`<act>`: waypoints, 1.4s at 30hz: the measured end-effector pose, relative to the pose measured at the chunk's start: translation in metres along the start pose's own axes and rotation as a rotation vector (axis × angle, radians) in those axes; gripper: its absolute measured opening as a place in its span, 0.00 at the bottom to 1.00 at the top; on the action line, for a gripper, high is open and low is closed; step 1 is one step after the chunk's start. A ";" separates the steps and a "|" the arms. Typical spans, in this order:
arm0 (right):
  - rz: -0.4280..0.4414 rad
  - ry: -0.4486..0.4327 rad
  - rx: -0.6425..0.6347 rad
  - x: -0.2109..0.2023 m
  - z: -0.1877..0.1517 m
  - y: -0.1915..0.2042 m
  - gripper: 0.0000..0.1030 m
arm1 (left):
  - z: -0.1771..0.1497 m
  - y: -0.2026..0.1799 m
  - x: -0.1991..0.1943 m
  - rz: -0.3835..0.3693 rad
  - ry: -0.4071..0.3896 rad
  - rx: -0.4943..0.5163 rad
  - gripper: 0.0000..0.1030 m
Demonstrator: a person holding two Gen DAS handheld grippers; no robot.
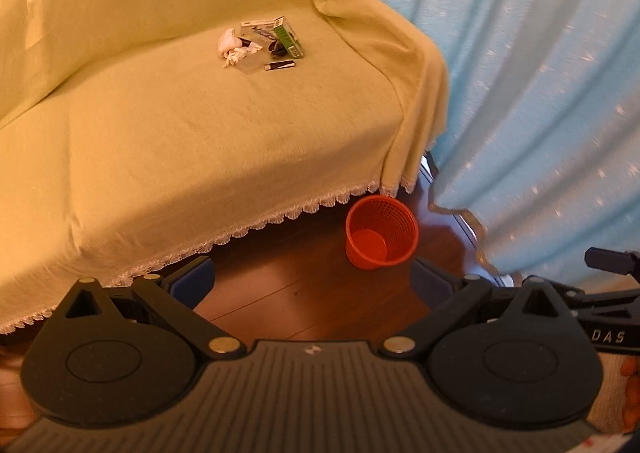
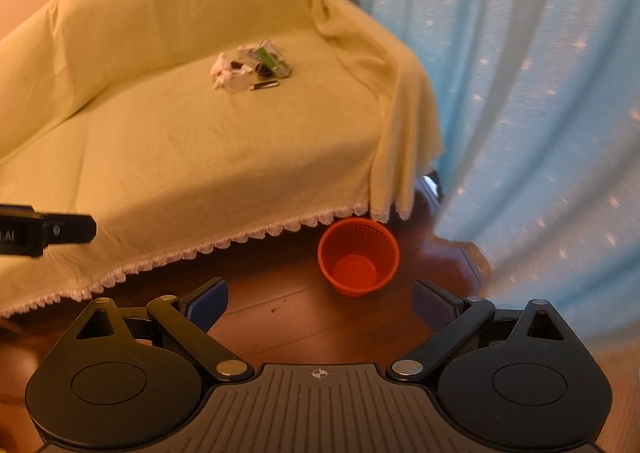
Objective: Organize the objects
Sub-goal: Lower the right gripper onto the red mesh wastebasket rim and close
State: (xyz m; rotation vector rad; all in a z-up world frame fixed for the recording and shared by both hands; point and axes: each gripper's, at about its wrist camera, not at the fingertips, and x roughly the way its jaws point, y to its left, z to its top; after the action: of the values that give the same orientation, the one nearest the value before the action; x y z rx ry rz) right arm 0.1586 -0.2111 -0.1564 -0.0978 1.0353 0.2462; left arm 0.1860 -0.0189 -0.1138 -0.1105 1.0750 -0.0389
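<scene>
Both tongs, left [image 1: 312,285] and right [image 2: 320,303], are spread and empty, well short of the small litter pile [image 1: 260,47] on the yellow-draped sofa [image 1: 180,133]; crumpled white tissue [image 1: 232,49] could be dropped short of the orange mesh bin [image 1: 380,233].

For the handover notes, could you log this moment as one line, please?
left tongs open, empty | right tongs open, empty | clutter pile on sofa cover | orange basket on floor, empty

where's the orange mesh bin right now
The orange plastic mesh wastebasket stands upright and empty on the dark wooden floor, just below the lace-trimmed corner of the yellow sofa cover, beside the light blue curtain.
</scene>
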 end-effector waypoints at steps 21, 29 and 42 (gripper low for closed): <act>0.013 0.135 -0.170 0.340 -0.036 -0.066 0.93 | -0.019 0.016 0.328 -0.031 0.123 0.056 0.99; 0.058 0.134 -0.445 0.472 -0.080 -0.063 0.81 | -0.051 0.030 0.441 -0.028 0.116 0.104 0.99; 0.124 0.220 -0.674 0.609 -0.134 -0.068 0.46 | -0.084 0.036 0.528 -0.038 0.103 0.136 0.98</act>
State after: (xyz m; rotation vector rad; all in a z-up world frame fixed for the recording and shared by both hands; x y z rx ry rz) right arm 0.3588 -0.2080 -0.7513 -0.6829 1.1423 0.7037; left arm 0.3620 -0.0342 -0.6197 -0.0061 1.1698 -0.1536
